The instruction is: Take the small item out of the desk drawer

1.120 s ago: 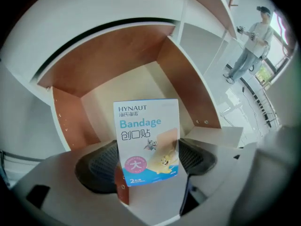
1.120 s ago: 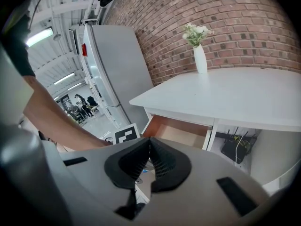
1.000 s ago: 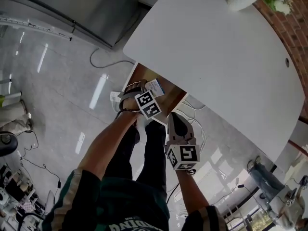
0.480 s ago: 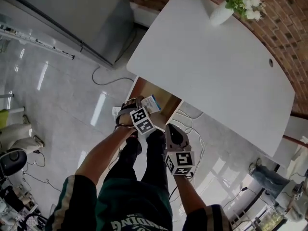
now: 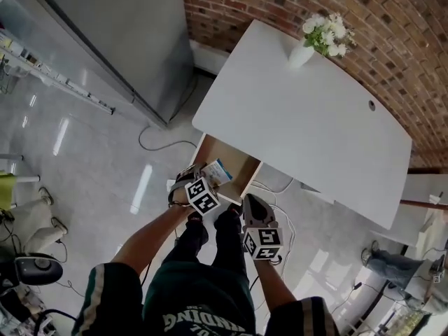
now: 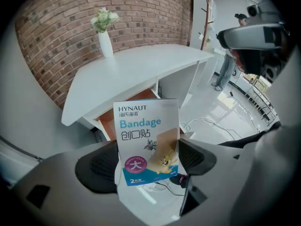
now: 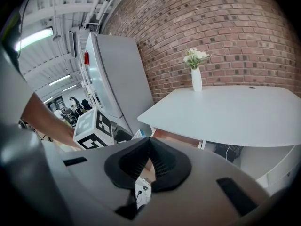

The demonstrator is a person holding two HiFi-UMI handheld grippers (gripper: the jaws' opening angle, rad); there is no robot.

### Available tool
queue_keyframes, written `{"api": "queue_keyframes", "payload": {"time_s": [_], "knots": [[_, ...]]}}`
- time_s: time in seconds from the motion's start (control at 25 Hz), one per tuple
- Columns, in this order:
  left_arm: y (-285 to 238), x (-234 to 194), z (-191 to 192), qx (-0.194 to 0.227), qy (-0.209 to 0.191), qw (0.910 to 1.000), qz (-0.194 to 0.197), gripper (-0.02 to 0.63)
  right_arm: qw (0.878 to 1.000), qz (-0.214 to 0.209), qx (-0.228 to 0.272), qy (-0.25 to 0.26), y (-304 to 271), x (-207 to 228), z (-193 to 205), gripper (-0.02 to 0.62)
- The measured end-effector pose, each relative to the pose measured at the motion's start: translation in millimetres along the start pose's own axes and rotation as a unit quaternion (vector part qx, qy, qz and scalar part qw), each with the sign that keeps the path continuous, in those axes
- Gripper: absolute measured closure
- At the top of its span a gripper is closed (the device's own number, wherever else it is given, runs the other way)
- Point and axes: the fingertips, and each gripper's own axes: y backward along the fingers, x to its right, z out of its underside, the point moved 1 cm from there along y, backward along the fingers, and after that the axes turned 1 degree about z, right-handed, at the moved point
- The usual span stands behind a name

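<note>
Left gripper [image 5: 201,178] has its jaws clamped on the one bandage box [image 6: 146,140], holding it upright over the front edge of the single open drawer [image 5: 234,163] (lifted clear, I'd judge). Right gripper [image 7: 149,163] idles beside it, jaws pressed together, empty. One desk [image 5: 308,131], one vase [image 5: 302,52].

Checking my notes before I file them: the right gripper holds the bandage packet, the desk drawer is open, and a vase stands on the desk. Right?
Not quite: the left gripper holds the bandage packet, as the left gripper view shows; the right gripper is shut with nothing in it. The desk drawer is open and the vase stands on the desk.
</note>
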Motion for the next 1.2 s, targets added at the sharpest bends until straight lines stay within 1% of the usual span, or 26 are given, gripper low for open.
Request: {"api": "queue_keyframes", "payload": {"time_s": [0.16, 0.36, 0.48, 0.64, 0.8, 0.96, 1.2], "knots": [[32.8, 2.9, -5.5, 0.026, -0.001, 0.9997, -0.004, 0.189, 1.000, 0.001, 0.011, 0.008, 10.0, -10.1, -12.9, 0.571], [77.7, -7.9, -21.8, 0.064, -0.008, 0.9976, -0.026, 0.189, 0.999, 0.002, 0.036, 0.026, 18.6, -20.9, -38.6, 0.571], [102.8, -15.3, -33.9, 0.085, -0.011, 0.9955, -0.038, 0.189, 0.998, 0.011, 0.051, 0.033, 27.4, -21.1, -55.0, 0.571], [135.7, -31.3, -51.1, 0.118, -0.014, 0.9913, -0.055, 0.189, 0.995, 0.022, 0.082, 0.046, 38.7, -22.7, -86.4, 0.571], [166.0, -45.0, -66.8, 0.145, -0.028, 0.9863, -0.075, 0.189, 0.991, 0.028, 0.116, 0.060, 49.8, -26.9, -118.1, 0.571], [195.2, -51.1, -78.8, 0.167, -0.039, 0.9811, -0.089, 0.189, 0.987, 0.032, 0.144, 0.070, 62.2, -33.7, -143.8, 0.571], [229.3, -66.3, -92.7, 0.194, -0.043, 0.9734, -0.113, 0.189, 0.979, 0.037, 0.180, 0.084, 75.8, -43.4, -177.0, 0.571]]}}
